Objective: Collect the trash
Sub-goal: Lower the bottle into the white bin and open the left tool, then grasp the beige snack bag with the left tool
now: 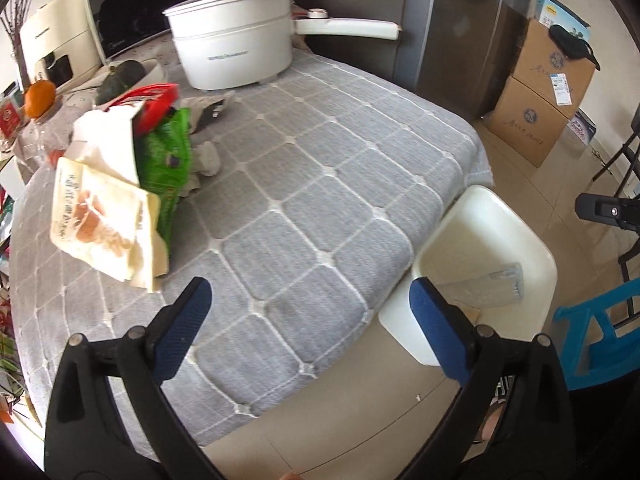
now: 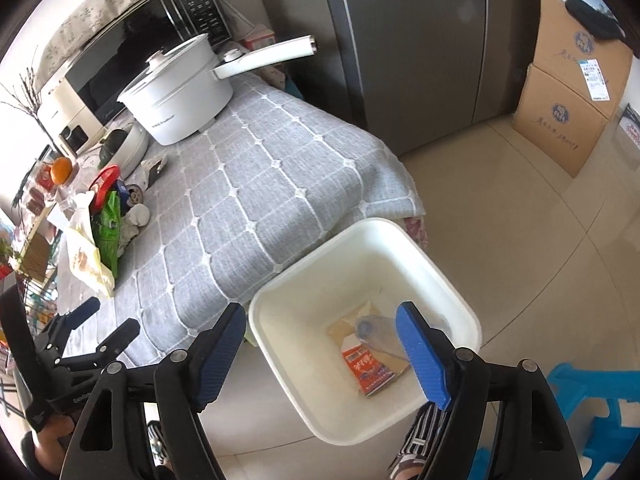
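Observation:
A pile of trash lies on the table's left side: a cream paper bag (image 1: 104, 224), a green wrapper (image 1: 168, 160), a red wrapper (image 1: 154, 100) and crumpled tissue (image 1: 206, 158). The pile also shows in the right wrist view (image 2: 100, 236). A white bin (image 2: 360, 320) stands on the floor by the table edge, holding a clear plastic bottle (image 2: 380, 332), an orange-red carton (image 2: 366, 368) and a brown paper. My left gripper (image 1: 312, 332) is open and empty above the table's near edge. My right gripper (image 2: 320, 356) is open and empty above the bin.
A white electric pot (image 1: 236, 36) stands at the back of the grey checked tablecloth (image 1: 304, 208), with a microwave (image 1: 124, 20), an orange (image 1: 39, 98) and a bowl behind the pile. Cardboard boxes (image 1: 544, 92) and a fridge (image 1: 460, 32) stand beyond. A blue stool (image 2: 592, 408) is at the right.

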Demonstrator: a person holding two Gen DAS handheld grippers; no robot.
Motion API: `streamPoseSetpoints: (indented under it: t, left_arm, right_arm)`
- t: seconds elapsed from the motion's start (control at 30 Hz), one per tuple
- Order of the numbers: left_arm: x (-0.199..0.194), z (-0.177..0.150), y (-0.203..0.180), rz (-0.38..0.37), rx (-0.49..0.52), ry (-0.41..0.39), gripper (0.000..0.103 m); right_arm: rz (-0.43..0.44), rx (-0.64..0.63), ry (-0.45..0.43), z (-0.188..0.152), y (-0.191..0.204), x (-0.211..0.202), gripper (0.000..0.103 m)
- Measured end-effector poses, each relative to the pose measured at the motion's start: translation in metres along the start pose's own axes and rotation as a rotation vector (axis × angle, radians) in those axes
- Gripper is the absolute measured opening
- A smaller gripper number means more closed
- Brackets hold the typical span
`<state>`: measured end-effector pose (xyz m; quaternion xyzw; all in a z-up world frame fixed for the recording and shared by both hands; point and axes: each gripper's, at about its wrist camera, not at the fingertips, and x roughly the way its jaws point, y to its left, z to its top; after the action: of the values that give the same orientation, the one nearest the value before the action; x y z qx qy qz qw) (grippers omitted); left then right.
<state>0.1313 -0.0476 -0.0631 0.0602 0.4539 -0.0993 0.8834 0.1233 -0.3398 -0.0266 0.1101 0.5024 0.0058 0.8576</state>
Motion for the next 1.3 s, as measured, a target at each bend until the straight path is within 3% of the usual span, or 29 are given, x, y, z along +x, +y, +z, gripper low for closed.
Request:
streamPoseSetpoints:
  t: [0.17, 0.43, 0.57, 0.77, 0.83, 0.9, 0.93, 0.97, 1.0, 1.3]
  left_arm:
    - [0.003, 0.002, 0.053, 0.108, -0.100, -0.021, 0.099]
    - [0.012, 0.020, 0.123, 0.144, -0.359, -0.083, 0.099]
    - [0.030, 0.027, 0.132, 0.153, -0.419, -0.087, 0.099]
    - [0.055, 0.032, 0.113, 0.228, -0.377, -0.062, 0.098]
    - [0.058, 0.031, 0.109, 0.266, -0.346, -0.057, 0.088]
    - [0.060, 0.030, 0.108, 0.269, -0.323, -0.042, 0.057]
    - [0.061, 0.029, 0.109, 0.247, -0.315, -0.032, 0.048]
    - [0.061, 0.027, 0.110, 0.233, -0.311, -0.020, 0.029]
    - [0.059, 0.027, 0.112, 0.219, -0.307, -0.014, 0.021]
    - [0.010, 0.012, 0.138, 0.112, -0.324, -0.055, 0.007]
  right_arm:
    - [0.030, -0.040, 0.009, 0.004, 0.039, 0.008, 0.081]
    - [0.045, -0.085, 0.031, 0.006, 0.079, 0.023, 0.082]
    - [0.032, -0.095, 0.044, 0.009, 0.085, 0.031, 0.082]
    - [0.025, -0.087, 0.053, 0.013, 0.085, 0.038, 0.082]
    - [0.026, -0.090, 0.056, 0.013, 0.086, 0.039, 0.082]
    - [0.025, -0.097, 0.058, 0.014, 0.087, 0.040, 0.082]
    - [0.023, -0.102, 0.059, 0.014, 0.088, 0.040, 0.082]
    - [0.021, -0.107, 0.060, 0.013, 0.089, 0.041, 0.082]
    - [0.019, -0.111, 0.060, 0.013, 0.089, 0.041, 0.082]
    - [0.016, -0.140, 0.057, 0.008, 0.100, 0.042, 0.082]
